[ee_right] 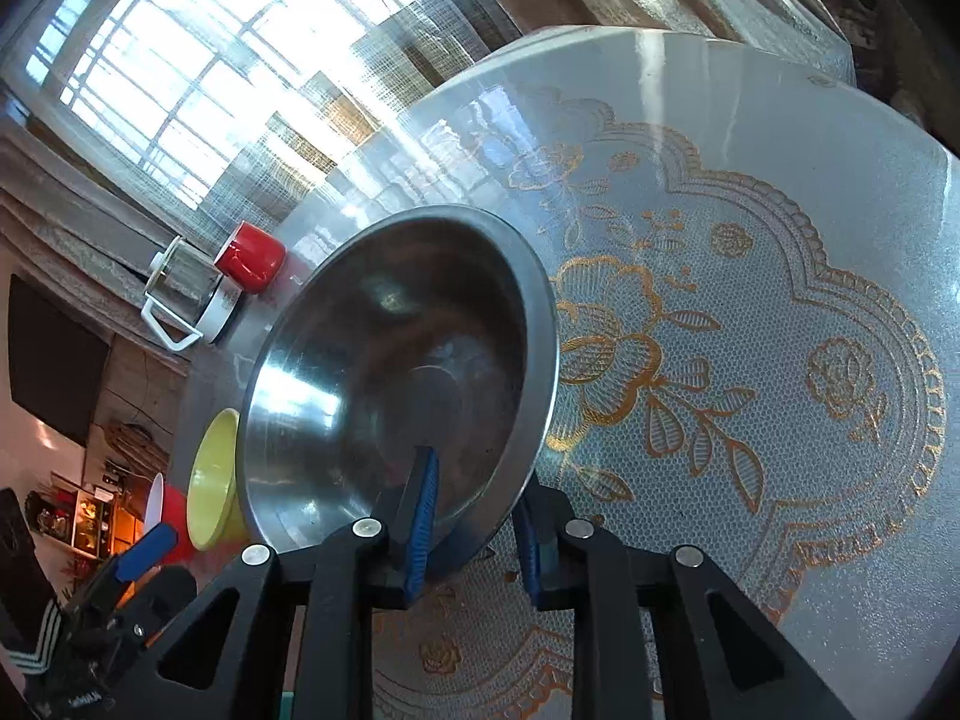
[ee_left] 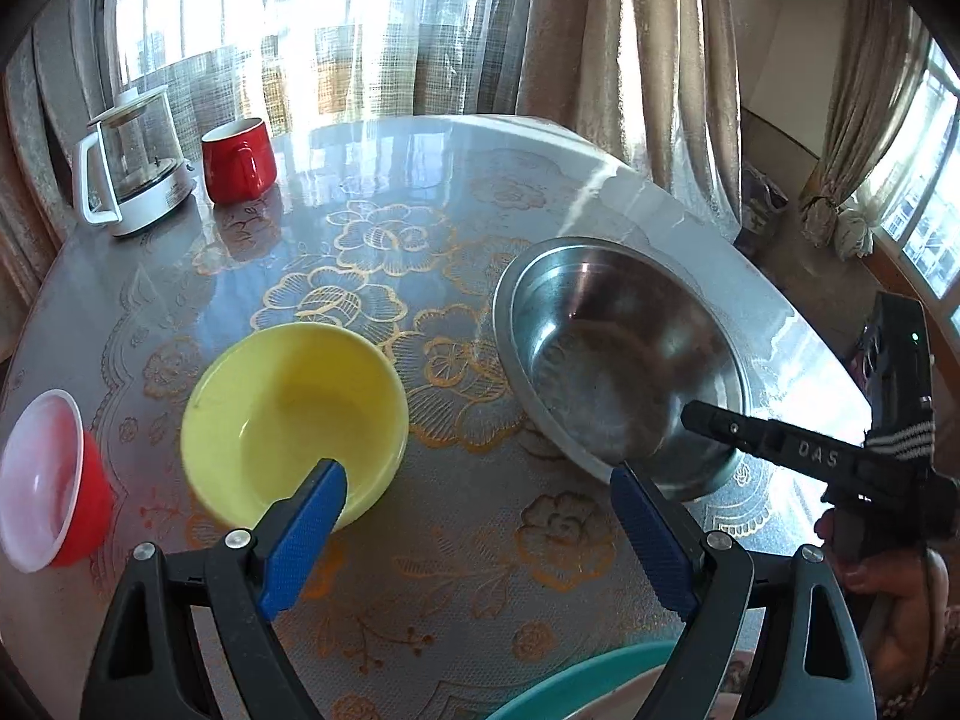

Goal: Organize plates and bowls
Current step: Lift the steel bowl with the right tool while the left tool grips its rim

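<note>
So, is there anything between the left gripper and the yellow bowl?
Nothing visible does. The left gripper is open, and its left finger already overlaps the near rim of the yellow bowl. The steel bowl sits to the right, with the right gripper's fingers closed over its rim.

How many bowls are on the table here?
3 for sure: a steel bowl at right, its near rim between the right gripper fingers; a yellow bowl mid-left; a red bowl far left. A teal rim nearest the camera is cropped, possibly a plate.
</note>
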